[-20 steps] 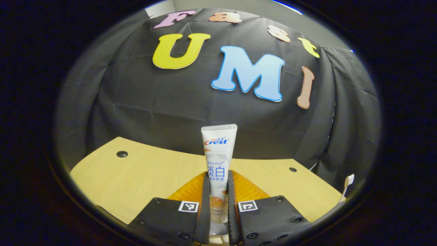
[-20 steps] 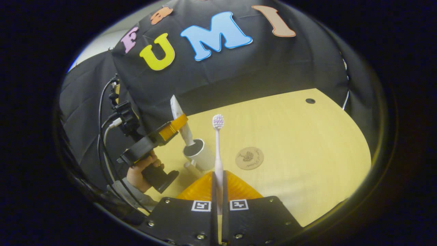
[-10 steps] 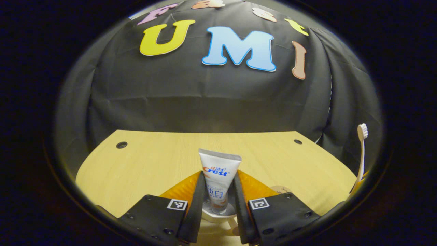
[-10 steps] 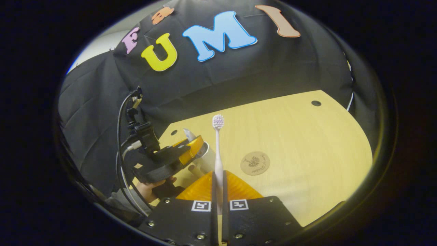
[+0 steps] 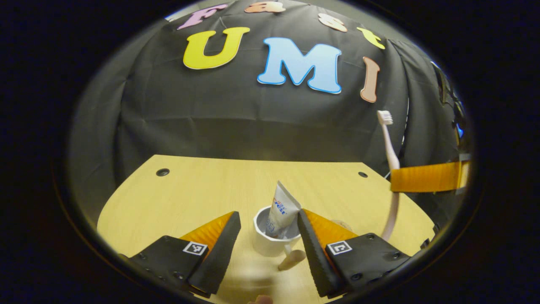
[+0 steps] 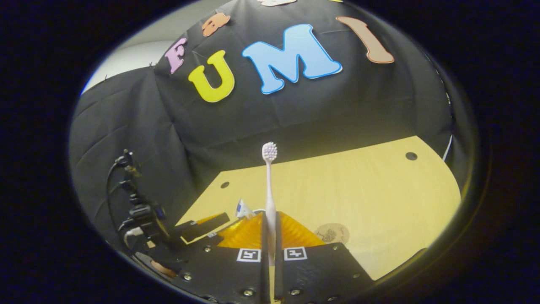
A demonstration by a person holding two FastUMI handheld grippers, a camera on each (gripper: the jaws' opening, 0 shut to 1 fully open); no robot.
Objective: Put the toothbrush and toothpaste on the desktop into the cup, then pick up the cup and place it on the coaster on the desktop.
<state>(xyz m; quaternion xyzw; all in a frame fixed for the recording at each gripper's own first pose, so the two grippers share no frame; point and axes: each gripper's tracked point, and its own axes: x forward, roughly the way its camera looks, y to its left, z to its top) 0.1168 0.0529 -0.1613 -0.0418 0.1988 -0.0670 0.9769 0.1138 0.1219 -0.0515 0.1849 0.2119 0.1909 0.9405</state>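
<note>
Fingers of my left gripper stand wide apart, gripping nothing; between them the white cup sits on the bench with the toothpaste leaning inside it. My right gripper is clamped on the toothbrush, held upright, bristles up. Farther right on the bench I see the coaster.

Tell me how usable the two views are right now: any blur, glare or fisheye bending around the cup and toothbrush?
Left gripper view: cup and toothpaste sharp, no glare; a blurred patch low on the desk; its far edge bows. Right gripper view: toothbrush crisp, coaster soft and dim near the gripper body.
</note>
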